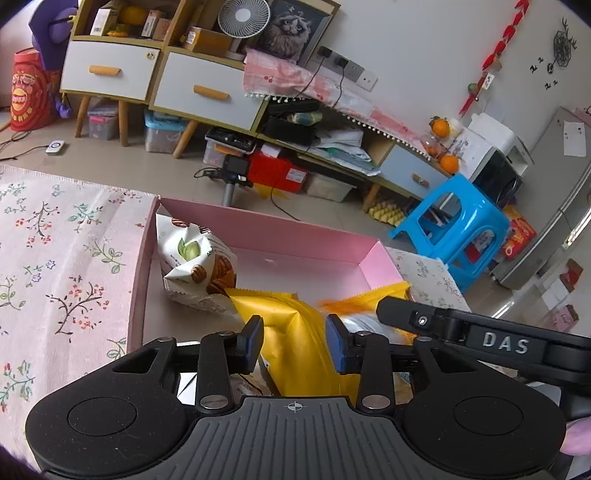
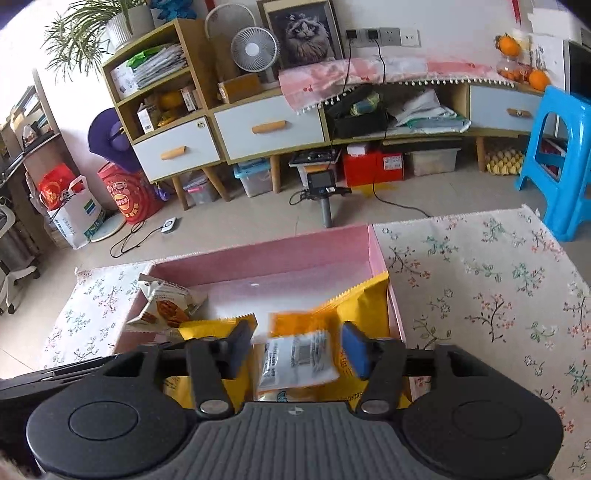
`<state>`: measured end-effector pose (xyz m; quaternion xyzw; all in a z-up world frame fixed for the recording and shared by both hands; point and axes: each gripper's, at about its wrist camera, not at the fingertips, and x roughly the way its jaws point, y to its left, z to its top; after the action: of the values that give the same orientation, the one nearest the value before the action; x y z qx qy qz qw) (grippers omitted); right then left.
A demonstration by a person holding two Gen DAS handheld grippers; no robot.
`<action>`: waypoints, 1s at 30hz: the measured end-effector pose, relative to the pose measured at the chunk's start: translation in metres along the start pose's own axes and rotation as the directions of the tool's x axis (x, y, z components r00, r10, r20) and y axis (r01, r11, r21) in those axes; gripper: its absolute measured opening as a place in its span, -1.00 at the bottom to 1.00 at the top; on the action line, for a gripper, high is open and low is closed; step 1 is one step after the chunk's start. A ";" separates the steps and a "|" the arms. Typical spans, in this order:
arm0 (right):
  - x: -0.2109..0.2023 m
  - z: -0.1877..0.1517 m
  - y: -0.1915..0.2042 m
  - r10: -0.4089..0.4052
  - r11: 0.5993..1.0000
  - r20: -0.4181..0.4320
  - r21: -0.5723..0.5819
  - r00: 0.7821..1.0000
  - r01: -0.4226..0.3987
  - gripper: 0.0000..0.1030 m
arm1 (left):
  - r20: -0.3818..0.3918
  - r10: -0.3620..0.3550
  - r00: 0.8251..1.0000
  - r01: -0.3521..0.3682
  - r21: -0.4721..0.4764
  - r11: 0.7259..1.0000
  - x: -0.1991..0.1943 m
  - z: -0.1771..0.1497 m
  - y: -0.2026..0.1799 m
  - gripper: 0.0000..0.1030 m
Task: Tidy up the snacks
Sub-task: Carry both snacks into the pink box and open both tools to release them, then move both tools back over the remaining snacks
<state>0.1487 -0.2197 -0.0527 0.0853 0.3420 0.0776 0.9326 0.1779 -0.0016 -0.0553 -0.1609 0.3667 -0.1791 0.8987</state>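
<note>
Nearest the camera in the left wrist view, the left gripper [image 1: 294, 341] is seen with its jaws a little apart, and a yellow snack bag [image 1: 295, 332] is seen between them; whether the pads [image 1: 335, 343] press on the bag cannot be told. That bag is laid in the near part of a pink box [image 1: 295, 230], which is set on a flowered cloth [image 1: 66, 266]. At about ten o'clock from the left gripper, a white nut bag [image 1: 197, 262] is propped in the far left corner of the box. At two o'clock, the black arm of the right gripper [image 1: 480, 336] is seen reaching in over the box edge. In the right wrist view, the right gripper [image 2: 299, 349] is held with its jaws wide apart, and a blurred white packet [image 2: 297, 360] is seen between them without being touched by the blue pad [image 2: 355, 349]. An orange-yellow bag [image 2: 354, 299] is leaned against the right wall of the box, at one o'clock from that gripper. Past the box, at twelve o'clock, a cabinet with white drawers [image 2: 269, 129] is stood against the wall, and a small fan [image 2: 255, 50] and a cat picture [image 2: 304, 35] are placed on top of it. A blue stool [image 2: 557, 155] is seen on the floor at two o'clock.
</note>
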 end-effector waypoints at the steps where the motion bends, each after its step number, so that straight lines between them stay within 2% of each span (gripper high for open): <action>1: -0.003 0.000 0.001 -0.001 1.000 0.008 -0.006 1.000 0.001 0.20 | 0.002 0.003 1.000 -0.003 0.004 1.000 -0.003 0.000 -0.001 -0.18; 7: -0.014 0.002 -0.001 -0.002 1.000 0.028 0.012 1.000 0.002 0.40 | -0.002 0.015 1.000 -0.015 0.019 1.000 -0.014 -0.001 -0.005 0.03; 12: -0.027 0.000 -0.003 0.004 0.999 0.037 0.040 0.999 -0.005 0.46 | 0.006 0.023 1.000 -0.023 0.043 0.999 -0.030 -0.004 -0.010 0.24; 30: -0.092 -0.020 0.016 0.022 1.000 0.090 -0.013 0.996 -0.021 0.72 | 0.034 0.057 0.998 -0.061 0.143 0.988 -0.102 -0.027 -0.025 0.67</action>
<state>0.0653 -0.2208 -0.0066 0.0868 0.2982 0.0860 0.9467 0.0852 0.0165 -0.0020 -0.0873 0.3439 -0.1759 0.9182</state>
